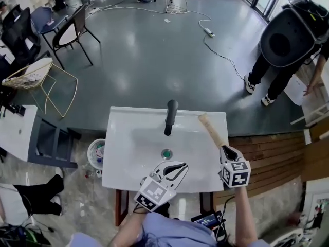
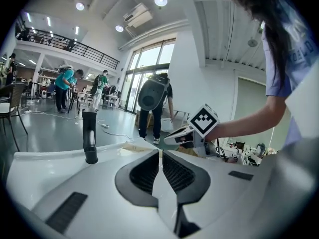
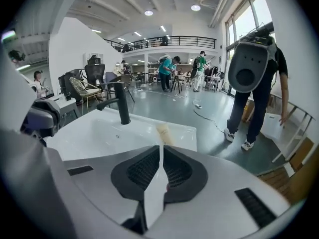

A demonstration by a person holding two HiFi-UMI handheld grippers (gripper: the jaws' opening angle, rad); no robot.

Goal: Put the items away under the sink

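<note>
A beige tube (image 1: 211, 130) lies slanted along the right rim of the white sink (image 1: 128, 138), right of the black faucet (image 1: 170, 116). My right gripper (image 1: 227, 149) is at the tube's near end. In the right gripper view its jaws are closed at their tips (image 3: 160, 146), and the tube (image 3: 163, 132) runs straight out from between them. My left gripper (image 1: 181, 166) hovers over the sink's front edge near the drain (image 1: 166, 153), shut with nothing in it. The left gripper view shows the faucet (image 2: 89, 136) and the right gripper (image 2: 167, 139).
A person with a round grey backpack (image 1: 285, 37) stands on the floor beyond the sink at right. A small fan (image 1: 96, 153) sits on the floor left of the sink. Wooden planks (image 1: 267, 153) lie to the right. Chairs (image 1: 69, 30) and a cable (image 1: 216, 45) are farther off.
</note>
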